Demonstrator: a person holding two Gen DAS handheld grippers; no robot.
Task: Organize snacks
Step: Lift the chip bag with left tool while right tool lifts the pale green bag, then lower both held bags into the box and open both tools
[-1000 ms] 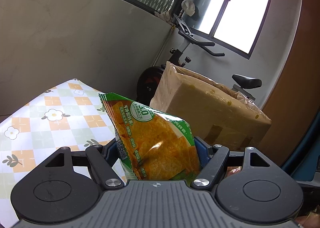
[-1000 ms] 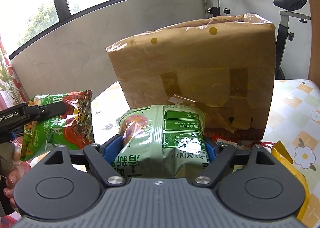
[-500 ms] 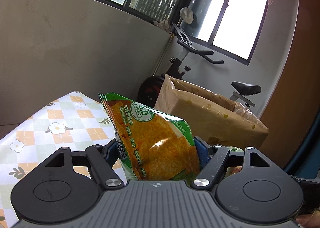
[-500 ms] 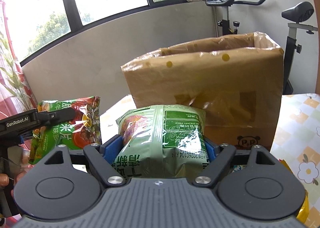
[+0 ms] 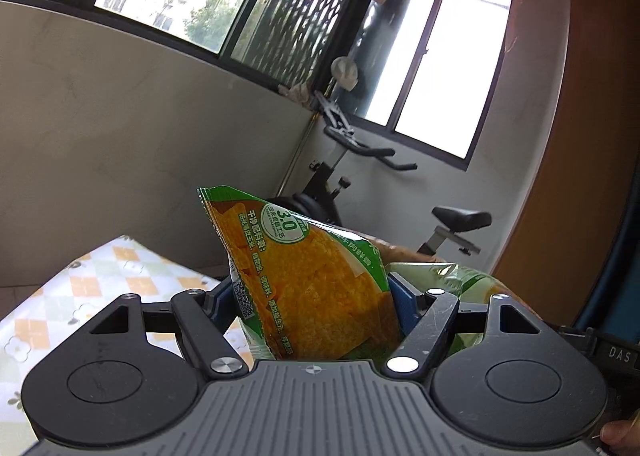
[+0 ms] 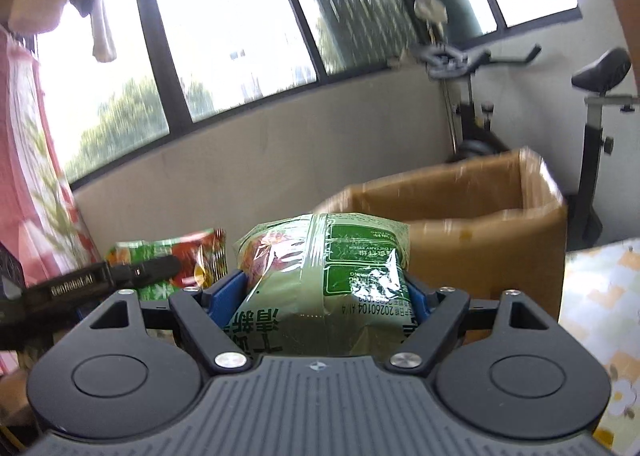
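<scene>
Left gripper (image 5: 310, 296) raised well above the bench (image 5: 80, 296), jaws clamped on an orange-and-green chip bag (image 5: 308, 280) standing upright between the blue pads. Checked, flowered cloth of the bench down at lower left, its far edge meeting open floor before the grey wall. Higher than a second ago: more window and wall in view, less cloth, and the cardboard box (image 5: 404, 252) now nearly hidden behind the bag, only a sliver of its rim showing. Just right of the chip bag, the top of a pale green snack bag (image 5: 460, 276).

Right gripper (image 6: 320, 296) likewise lifted, jaws gripping that pale green snack bag (image 6: 324, 280), printed back panel facing the camera. At left, the other tool's black finger (image 6: 104, 280) across a green-and-red face of the chip bag (image 6: 168, 260). Beyond and right, the box (image 6: 472, 232) open at the top, rim now seen from above rather than front-on; contents not visible, view blurred. Free air between bag and box rim. Bench corner (image 6: 600, 296) at far right. Exercise bike (image 6: 596, 104) behind the box.
</scene>
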